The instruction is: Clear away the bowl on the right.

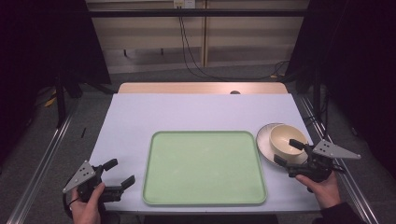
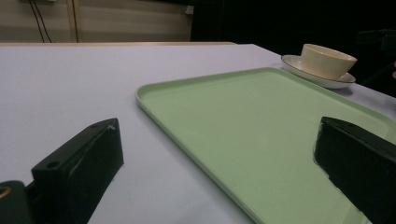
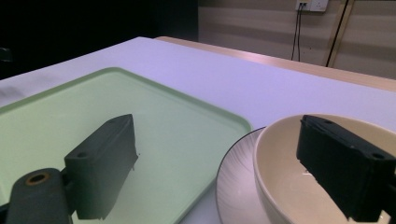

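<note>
A pale green tray (image 1: 204,168) lies empty at the table's front middle. Just right of it, a cream bowl (image 1: 287,139) sits on a white plate (image 1: 264,145). My right gripper (image 1: 287,151) is open at the bowl's near side. In the right gripper view, the gripper (image 3: 219,137) has one jaw above the inside of the bowl (image 3: 280,186) and the other over the tray (image 3: 93,107), with the bowl's rim and the plate (image 3: 236,182) between them, untouched. My left gripper (image 1: 120,172) is open by the tray's front left corner. In its own view, the left gripper (image 2: 218,135) has nothing between its jaws.
The table top (image 1: 187,112) is pale lavender with a wooden strip along its far edge. Metal rails run down both sides of the table. Cables hang from the back wall. In the left gripper view the bowl (image 2: 327,59) and plate (image 2: 322,80) stand beyond the tray (image 2: 261,121).
</note>
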### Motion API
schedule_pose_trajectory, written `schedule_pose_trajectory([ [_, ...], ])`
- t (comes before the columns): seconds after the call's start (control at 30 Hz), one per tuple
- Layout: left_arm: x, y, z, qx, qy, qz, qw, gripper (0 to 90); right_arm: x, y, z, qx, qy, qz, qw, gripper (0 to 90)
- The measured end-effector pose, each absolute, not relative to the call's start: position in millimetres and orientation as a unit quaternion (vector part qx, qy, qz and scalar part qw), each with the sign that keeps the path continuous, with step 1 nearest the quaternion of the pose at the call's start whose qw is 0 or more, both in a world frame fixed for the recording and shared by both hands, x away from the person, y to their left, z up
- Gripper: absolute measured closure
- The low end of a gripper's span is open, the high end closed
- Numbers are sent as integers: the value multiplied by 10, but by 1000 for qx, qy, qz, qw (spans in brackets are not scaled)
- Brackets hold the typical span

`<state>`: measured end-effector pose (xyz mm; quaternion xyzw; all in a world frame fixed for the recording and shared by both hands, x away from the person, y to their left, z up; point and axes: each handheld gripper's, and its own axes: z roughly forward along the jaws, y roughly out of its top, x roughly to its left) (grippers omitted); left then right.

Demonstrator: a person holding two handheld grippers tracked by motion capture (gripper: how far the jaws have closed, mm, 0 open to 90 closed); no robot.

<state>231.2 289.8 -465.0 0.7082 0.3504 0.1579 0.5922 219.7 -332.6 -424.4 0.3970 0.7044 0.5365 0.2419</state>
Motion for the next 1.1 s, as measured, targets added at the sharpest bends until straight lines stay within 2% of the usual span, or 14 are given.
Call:
schedule_pose_trajectory([
  [0.7,2314,2900,-4649,710,350,163,589,15,2333,-3620,-4063,429,698,513,256,189],
  [1.1,2316,2895,-4649,710,349,160,590,14,2563,-3825,-4016,453,722,464,240,222],
])
